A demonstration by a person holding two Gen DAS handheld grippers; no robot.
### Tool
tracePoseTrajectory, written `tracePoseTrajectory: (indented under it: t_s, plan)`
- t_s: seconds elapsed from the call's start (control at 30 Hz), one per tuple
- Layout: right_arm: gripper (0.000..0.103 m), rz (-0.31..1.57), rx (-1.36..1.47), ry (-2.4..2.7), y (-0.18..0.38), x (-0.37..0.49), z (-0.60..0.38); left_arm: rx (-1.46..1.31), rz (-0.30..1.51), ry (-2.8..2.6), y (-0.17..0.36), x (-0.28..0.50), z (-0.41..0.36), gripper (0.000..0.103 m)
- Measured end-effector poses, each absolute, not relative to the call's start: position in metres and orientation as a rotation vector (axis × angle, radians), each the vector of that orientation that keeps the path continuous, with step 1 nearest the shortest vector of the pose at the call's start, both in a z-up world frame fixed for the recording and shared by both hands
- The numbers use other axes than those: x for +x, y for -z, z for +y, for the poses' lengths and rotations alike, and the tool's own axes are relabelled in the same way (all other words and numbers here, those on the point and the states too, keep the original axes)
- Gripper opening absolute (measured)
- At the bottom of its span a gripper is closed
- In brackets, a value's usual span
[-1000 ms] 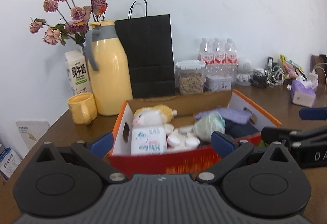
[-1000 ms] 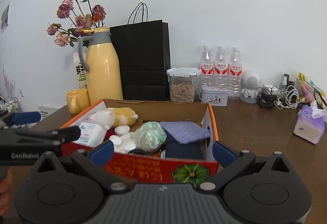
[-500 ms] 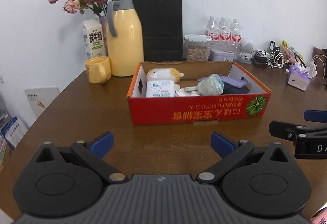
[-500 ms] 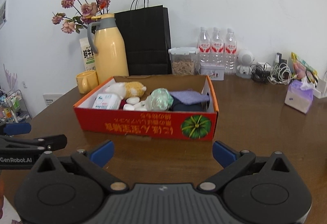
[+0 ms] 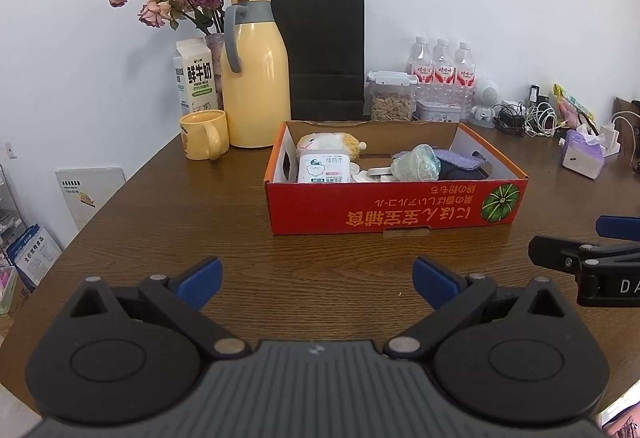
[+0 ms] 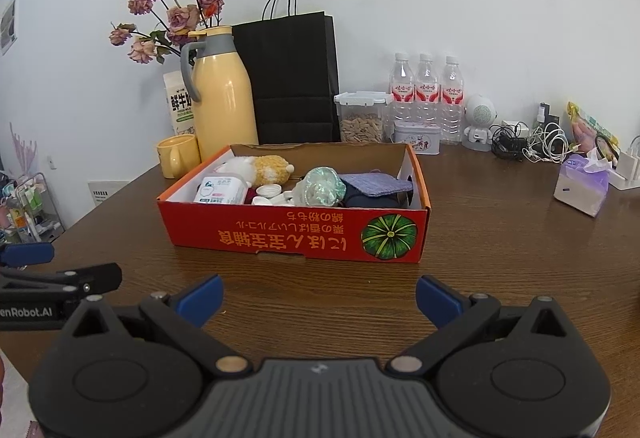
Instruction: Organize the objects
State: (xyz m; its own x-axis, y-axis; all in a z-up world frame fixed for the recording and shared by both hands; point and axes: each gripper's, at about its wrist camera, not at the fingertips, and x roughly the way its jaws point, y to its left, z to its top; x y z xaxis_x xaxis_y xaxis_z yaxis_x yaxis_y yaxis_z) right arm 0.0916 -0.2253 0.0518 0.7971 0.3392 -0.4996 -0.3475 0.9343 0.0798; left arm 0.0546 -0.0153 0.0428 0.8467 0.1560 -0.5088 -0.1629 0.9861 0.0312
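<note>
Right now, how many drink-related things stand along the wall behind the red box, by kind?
Clear plastic water bottles: 3
Tall yellow thermos jug: 1
White milk carton: 1
Yellow ceramic mug: 1
Total: 6

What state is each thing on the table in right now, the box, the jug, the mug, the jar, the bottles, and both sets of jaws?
Red box: open-topped, holding items.
Yellow jug: upright, lid on.
Yellow mug: upright.
Clear jar: lid shut, partly full.
Water bottles: upright, capped.
Black paper bag: standing.
Left gripper: jaws open, holding nothing.
Right gripper: jaws open, holding nothing.
</note>
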Motion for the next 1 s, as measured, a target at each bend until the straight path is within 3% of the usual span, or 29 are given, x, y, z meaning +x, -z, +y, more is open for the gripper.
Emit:
tracePoseTrajectory:
  t_s: [1.0]
  plan:
    - [0.103,0.531,-0.018,-0.368,-0.0521,0.0881,-0.2247,-0.009,0.527,-0.173,-0.0456,0.0485,-0.0153,0.103]
